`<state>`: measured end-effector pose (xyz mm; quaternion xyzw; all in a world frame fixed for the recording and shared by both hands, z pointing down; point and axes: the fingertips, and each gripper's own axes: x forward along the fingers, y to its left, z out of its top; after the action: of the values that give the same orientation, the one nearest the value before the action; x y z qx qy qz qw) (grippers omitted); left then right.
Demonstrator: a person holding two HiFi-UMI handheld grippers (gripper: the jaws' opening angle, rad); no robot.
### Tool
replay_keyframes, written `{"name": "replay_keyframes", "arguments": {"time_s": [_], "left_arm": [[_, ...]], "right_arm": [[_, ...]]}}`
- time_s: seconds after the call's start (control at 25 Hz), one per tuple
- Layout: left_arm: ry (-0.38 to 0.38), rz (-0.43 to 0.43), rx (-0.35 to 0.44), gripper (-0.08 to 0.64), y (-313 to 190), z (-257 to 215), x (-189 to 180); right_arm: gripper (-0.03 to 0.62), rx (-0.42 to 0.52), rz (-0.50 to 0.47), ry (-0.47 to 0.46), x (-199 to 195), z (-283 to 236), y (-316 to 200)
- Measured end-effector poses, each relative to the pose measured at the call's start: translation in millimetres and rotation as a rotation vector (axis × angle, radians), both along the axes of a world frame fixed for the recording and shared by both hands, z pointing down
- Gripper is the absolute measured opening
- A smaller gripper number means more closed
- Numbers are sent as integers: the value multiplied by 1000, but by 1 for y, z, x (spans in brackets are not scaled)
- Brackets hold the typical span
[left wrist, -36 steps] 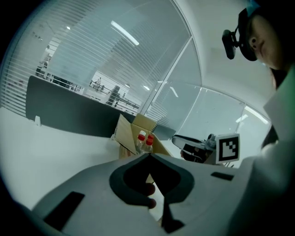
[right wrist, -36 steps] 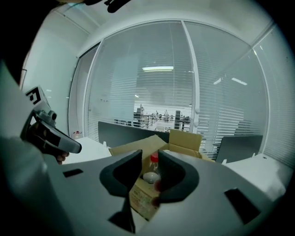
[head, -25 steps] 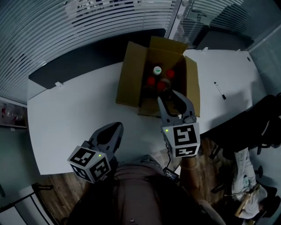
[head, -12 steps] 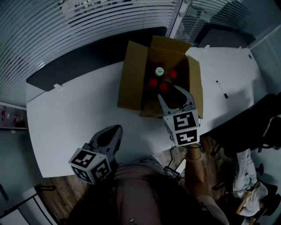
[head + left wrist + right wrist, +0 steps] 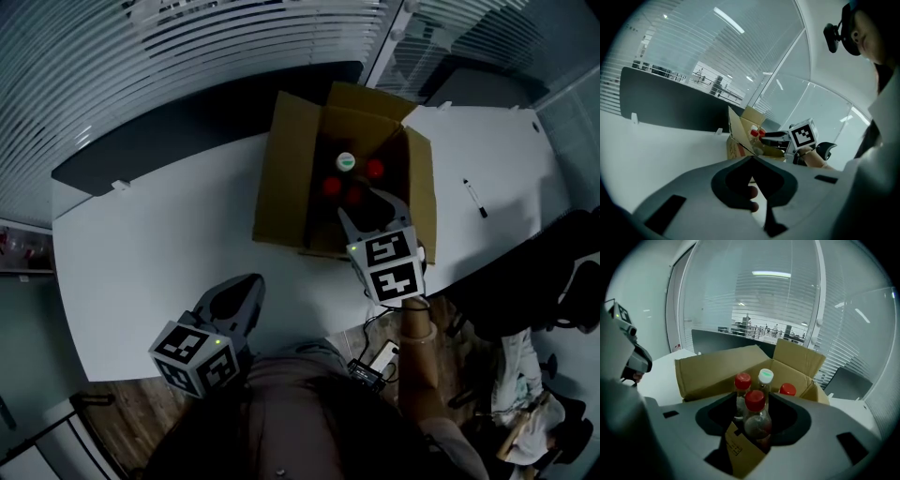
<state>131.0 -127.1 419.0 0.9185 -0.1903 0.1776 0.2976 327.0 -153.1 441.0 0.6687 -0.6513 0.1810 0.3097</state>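
An open cardboard box [image 5: 281, 178] stands on the white table [image 5: 141, 244] and holds several bottles. Three have red caps, one a white cap [image 5: 346, 161]. My right gripper [image 5: 359, 203] reaches over the box's near wall, open. In the right gripper view the nearest red-capped bottle [image 5: 754, 416] stands between the jaws of my right gripper [image 5: 754, 399]; whether they touch it I cannot tell. My left gripper [image 5: 246, 286] hangs over the table's front edge, left of the box, shut and holding nothing. The left gripper view shows the tips of that gripper [image 5: 752, 159] together and the box [image 5: 736, 140] beyond them.
A black pen [image 5: 473, 199] lies on the table right of the box. A dark partition panel [image 5: 187, 112] runs along the table's far side, with glass walls and blinds behind. A dark chair [image 5: 553, 272] stands off the table's right end.
My right gripper has moved forward over the box's near wall, and a red-capped bottle now stands between its jaws. My left gripper has hardly shifted.
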Motion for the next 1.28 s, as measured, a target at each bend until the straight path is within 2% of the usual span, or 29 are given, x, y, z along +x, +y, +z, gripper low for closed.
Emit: {"name": "replay_keyframes", "arguments": {"time_s": [0.52,1.0,1.28], "left_arm": [[-11,-24,-45,9,-12,12,-3],[-17,-27,-59,9,-13,16,-4],[-7,-32,-30,9,-6,7,-5]], "right_arm": [[198,-128,-18,15,9,29,-15],[178,-137,-23,57,12,27,-11],[176,-91,-4,41,13,13,-2]]}}
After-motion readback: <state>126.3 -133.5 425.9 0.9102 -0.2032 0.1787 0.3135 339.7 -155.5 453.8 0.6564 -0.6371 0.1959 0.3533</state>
